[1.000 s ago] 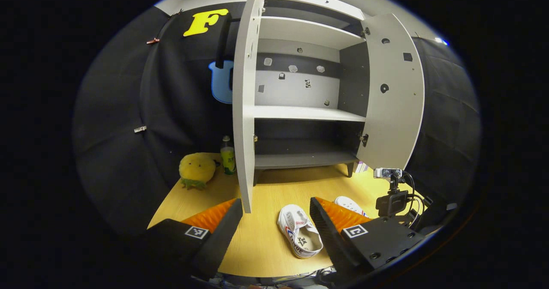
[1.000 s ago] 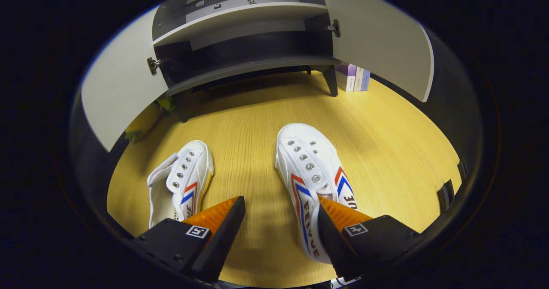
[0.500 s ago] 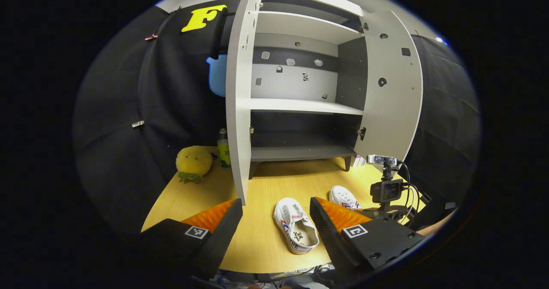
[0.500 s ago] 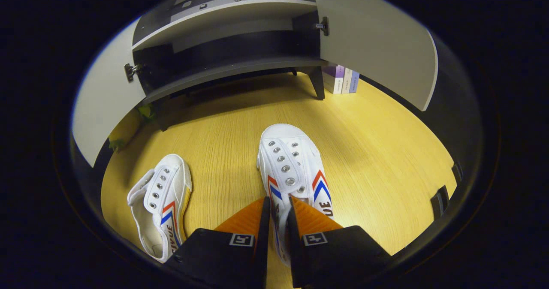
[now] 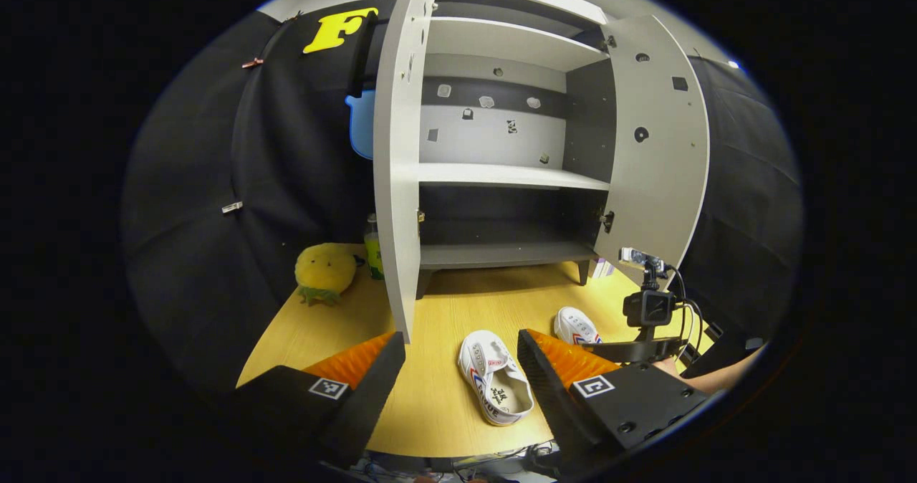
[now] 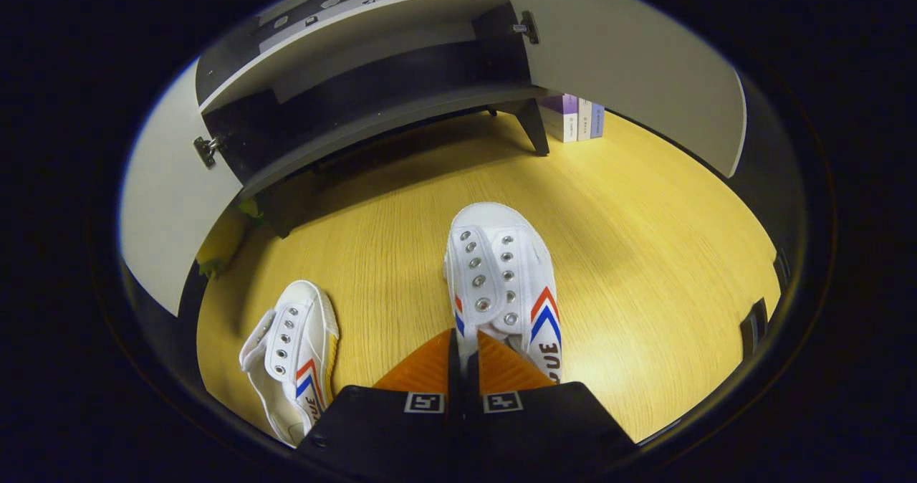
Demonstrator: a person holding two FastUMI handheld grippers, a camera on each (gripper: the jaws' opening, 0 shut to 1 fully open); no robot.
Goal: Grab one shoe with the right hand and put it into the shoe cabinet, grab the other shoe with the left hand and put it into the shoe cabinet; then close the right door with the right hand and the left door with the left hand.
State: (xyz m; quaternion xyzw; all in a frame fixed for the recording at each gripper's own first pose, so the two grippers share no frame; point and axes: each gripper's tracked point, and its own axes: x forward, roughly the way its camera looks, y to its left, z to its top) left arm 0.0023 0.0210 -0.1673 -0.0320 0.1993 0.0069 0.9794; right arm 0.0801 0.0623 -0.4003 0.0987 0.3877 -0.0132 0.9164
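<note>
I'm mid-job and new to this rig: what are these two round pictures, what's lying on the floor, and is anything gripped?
No robot arm here: a person carries hand-held tongs in each hand, and a camera rides on each. In the right gripper view, the right tongs are pinched on the side wall of one white shoe. The other shoe lies free on the wooden floor. In the left gripper view, the left tongs are open and hold nothing, facing the shoe cabinet, whose two doors stand open. A yellow plush toy sits beside it.
</note>
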